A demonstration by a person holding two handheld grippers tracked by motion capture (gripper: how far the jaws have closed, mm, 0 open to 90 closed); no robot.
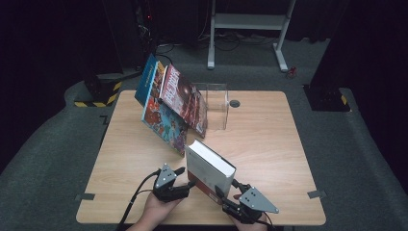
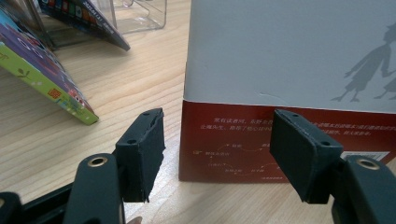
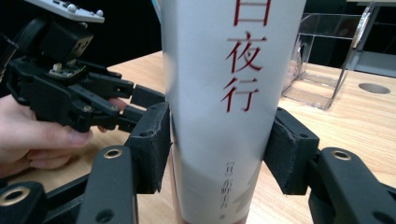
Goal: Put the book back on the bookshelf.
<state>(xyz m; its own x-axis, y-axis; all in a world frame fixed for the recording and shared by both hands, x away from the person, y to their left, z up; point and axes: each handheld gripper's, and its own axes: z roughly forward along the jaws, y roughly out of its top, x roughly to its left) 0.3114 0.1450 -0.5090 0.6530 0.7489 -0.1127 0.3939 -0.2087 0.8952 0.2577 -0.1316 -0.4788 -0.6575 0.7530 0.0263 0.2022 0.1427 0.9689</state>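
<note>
right gripper [image 3: 219, 140] seemingly clamps the white book [image 3: 229, 93] by its spine

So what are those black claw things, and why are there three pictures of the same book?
The claws are grippers: pinching tools that a person holds, one in each hand. One picture is from a camera above the table. The other two come from little cameras riding on the grippers, so they look out between the black jaws.

From above, the left gripper is beside the thick white book and the right gripper is at its near end. The book stands upright on the table.

The right gripper's view shows its jaws pressed on both sides of the book's spine, so it is holding the book. The left gripper's view shows its jaws open in front of the cover, not pinching it.

Farther back, two colourful picture books lean against a clear plastic stand.
</note>
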